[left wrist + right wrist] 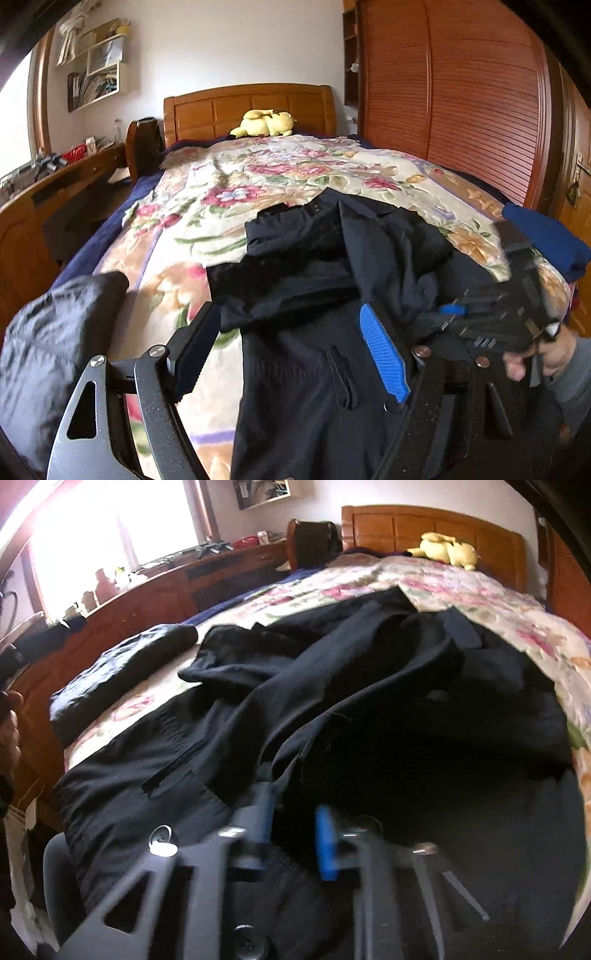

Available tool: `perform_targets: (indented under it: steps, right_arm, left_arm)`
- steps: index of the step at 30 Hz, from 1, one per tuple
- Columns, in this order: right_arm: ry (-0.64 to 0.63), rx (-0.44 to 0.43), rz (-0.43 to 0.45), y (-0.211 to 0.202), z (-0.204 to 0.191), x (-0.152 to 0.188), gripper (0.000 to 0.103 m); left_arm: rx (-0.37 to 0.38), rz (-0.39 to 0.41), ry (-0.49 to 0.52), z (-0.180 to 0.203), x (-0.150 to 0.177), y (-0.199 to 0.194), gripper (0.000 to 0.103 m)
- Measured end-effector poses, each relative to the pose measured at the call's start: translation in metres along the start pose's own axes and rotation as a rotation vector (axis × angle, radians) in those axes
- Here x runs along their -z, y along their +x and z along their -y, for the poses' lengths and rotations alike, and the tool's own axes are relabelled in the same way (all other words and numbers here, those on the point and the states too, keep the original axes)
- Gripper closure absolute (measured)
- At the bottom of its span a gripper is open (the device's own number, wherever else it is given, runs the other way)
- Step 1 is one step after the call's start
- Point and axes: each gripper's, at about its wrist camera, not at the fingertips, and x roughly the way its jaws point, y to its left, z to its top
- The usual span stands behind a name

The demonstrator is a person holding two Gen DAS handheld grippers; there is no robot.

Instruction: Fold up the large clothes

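A large black jacket lies crumpled on the floral bedspread; it also fills the right wrist view. My left gripper is open above the jacket's near part, its fingers wide apart. My right gripper hovers low over the jacket with a gap between its blue pads; the view is blurred. In the left wrist view the right gripper is at the jacket's right side, held by a hand.
A folded dark garment lies at the bed's near left edge, also in the right wrist view. A blue garment sits at the right edge. A yellow plush toy lies by the headboard. A wooden desk stands left, a wardrobe right.
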Motion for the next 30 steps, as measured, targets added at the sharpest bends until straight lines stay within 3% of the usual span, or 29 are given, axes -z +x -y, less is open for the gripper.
perform_targets:
  steps: [7, 14, 18, 24, 25, 28, 29, 30]
  right_arm:
    - [-0.031, 0.117, 0.116, -0.101, 0.041, -0.013, 0.094]
    - [0.011, 0.283, 0.119, -0.175, 0.097, 0.006, 0.094]
    - [0.050, 0.379, 0.094, -0.183, 0.114, 0.021, 0.094]
    - [0.096, 0.375, 0.117, -0.181, 0.116, 0.037, 0.094]
    - [0.103, 0.380, 0.118, -0.178, 0.113, 0.040, 0.089]
    - [0.104, 0.393, 0.114, -0.165, 0.102, 0.053, 0.049]
    - [0.109, 0.391, 0.112, -0.165, 0.099, 0.053, 0.041]
    - [0.118, 0.386, 0.109, -0.163, 0.098, 0.056, 0.040]
  left_arm:
    - [-0.002, 0.008, -0.044, 0.001, 0.023, -0.007, 0.024]
    - [0.020, 0.027, -0.053, 0.015, 0.039, -0.023, 0.024]
    - [0.033, 0.035, -0.048, 0.022, 0.045, -0.029, 0.024]
    - [0.040, 0.038, -0.054, 0.029, 0.050, -0.031, 0.024]
    - [0.038, 0.040, -0.055, 0.030, 0.051, -0.031, 0.024]
    - [0.029, 0.041, -0.049, 0.031, 0.052, -0.031, 0.024]
    - [0.026, 0.041, -0.047, 0.032, 0.053, -0.031, 0.024]
    - [0.025, 0.043, -0.045, 0.032, 0.054, -0.031, 0.024]
